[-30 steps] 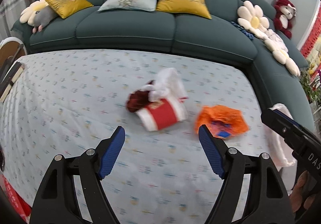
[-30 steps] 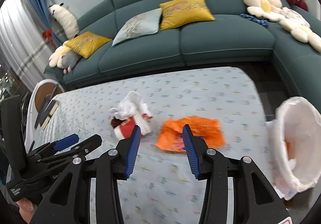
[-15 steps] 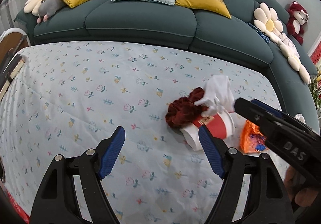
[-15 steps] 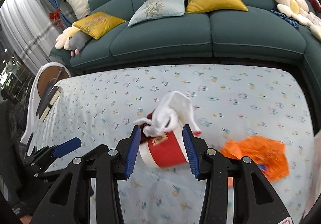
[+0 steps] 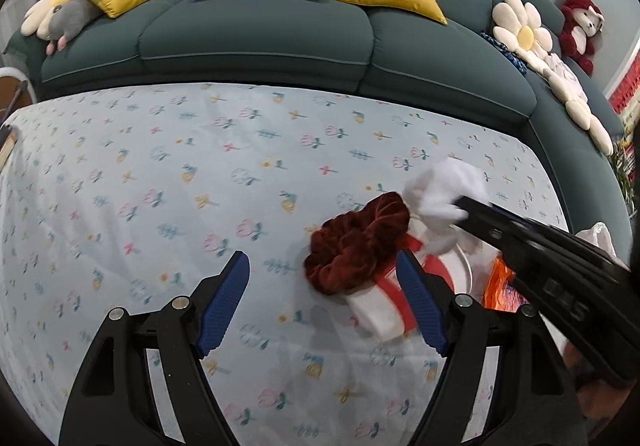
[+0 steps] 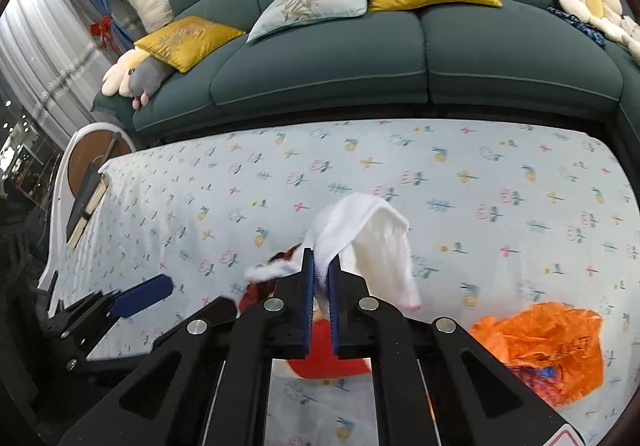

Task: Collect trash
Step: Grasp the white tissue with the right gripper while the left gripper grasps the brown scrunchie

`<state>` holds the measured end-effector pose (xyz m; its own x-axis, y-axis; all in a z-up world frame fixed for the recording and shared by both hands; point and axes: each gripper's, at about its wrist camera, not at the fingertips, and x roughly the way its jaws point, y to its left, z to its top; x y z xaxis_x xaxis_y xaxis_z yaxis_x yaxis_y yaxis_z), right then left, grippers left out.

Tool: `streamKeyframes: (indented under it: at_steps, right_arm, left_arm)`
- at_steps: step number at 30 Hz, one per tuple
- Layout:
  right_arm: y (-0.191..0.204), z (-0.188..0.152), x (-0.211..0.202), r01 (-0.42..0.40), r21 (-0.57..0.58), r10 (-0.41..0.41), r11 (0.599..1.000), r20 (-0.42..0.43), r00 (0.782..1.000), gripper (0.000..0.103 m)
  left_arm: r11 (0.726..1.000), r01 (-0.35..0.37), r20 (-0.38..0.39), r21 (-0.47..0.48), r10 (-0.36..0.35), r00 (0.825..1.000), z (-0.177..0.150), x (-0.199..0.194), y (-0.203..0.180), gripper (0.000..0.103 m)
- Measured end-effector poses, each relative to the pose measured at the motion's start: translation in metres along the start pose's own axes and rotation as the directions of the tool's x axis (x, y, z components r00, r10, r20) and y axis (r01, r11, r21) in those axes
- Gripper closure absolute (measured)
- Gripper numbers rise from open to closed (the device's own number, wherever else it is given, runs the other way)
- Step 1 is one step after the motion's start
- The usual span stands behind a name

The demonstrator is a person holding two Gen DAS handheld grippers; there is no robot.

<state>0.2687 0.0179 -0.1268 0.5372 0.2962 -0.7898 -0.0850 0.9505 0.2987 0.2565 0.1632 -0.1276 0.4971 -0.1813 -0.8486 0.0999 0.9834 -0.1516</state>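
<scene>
A crumpled white tissue (image 6: 376, 242) sits on top of a red and white paper cup (image 5: 384, 302) lying on its side on the flowered tablecloth. My right gripper (image 6: 322, 270) is shut on the tissue; it also shows in the left wrist view (image 5: 464, 214). A dark red scrunchie (image 5: 356, 242) rests against the cup. An orange plastic wrapper (image 6: 548, 350) lies to the right of the cup. My left gripper (image 5: 324, 302) is open and empty, just in front of the scrunchie and cup.
A white bin bag (image 5: 600, 238) shows at the table's right edge. A teal sofa (image 6: 400, 58) with cushions and plush toys stands behind the table. A round side table with a book (image 6: 86, 198) stands to the left.
My right gripper has moved in over the cup and shut on the white tissue. My left gripper has come closer to the scrunchie and cup.
</scene>
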Motion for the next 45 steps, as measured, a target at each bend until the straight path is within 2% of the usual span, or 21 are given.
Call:
streamKeyframes:
  at_steps: [4,7,8,9,11,14,23,30,38,45]
  right_arm:
    - [-0.019,-0.005,-0.012,0.011,0.044,-0.012,0.999,0.012,1.0,0.097]
    - [-0.027,-0.01,-0.015,0.018,0.054,-0.018,0.998,0.006,1.0,0.097]
    - [-0.028,-0.012,-0.015,0.018,0.056,-0.019,0.998,0.003,1.0,0.097]
    - [-0.029,-0.014,-0.017,0.018,0.056,-0.018,0.998,0.002,1.0,0.097]
    - [-0.03,-0.018,-0.019,0.016,0.056,-0.016,0.998,0.0,1.0,0.097]
    - [-0.028,-0.024,-0.026,0.014,0.042,-0.014,0.999,0.001,1.0,0.097]
    - [-0.032,-0.024,-0.079,0.002,0.047,-0.006,0.999,0.077,0.997,0.097]
    - [-0.051,-0.017,-0.154,0.014,0.06,-0.025,0.998,0.189,0.982,0.098]
    - [-0.092,-0.021,-0.248,0.051,0.09,-0.077,0.995,0.317,0.945,0.098]
    - [-0.144,-0.037,-0.31,0.083,0.16,-0.138,0.984,0.374,0.917,0.098]
  left_arm:
    - [1.0,0.02,-0.02,-0.002,-0.02,1.0,0.006,0.018,-0.007,0.033]
    - [1.0,0.031,-0.054,0.005,-0.03,0.998,0.006,0.031,-0.013,0.043]
    - [1.0,0.03,-0.065,0.004,-0.03,0.997,0.006,0.033,-0.014,0.051]
    - [0.999,0.035,-0.077,0.001,-0.035,0.996,0.005,0.036,-0.015,0.063]
    - [0.999,0.044,-0.099,-0.01,-0.045,0.994,0.004,0.039,-0.016,0.078]
    - [0.999,0.038,-0.093,-0.012,-0.039,0.995,0.0,0.033,-0.019,0.085]
    - [0.999,0.044,-0.028,-0.024,-0.045,0.999,-0.002,-0.017,-0.044,0.087]
    - [0.996,0.082,0.049,0.02,-0.083,0.995,0.001,-0.073,-0.094,0.087]
    - [0.982,0.148,0.1,0.118,-0.16,0.982,-0.005,-0.126,-0.18,0.087]
    - [0.953,0.201,0.096,0.227,-0.227,0.969,-0.023,-0.151,-0.261,0.087]
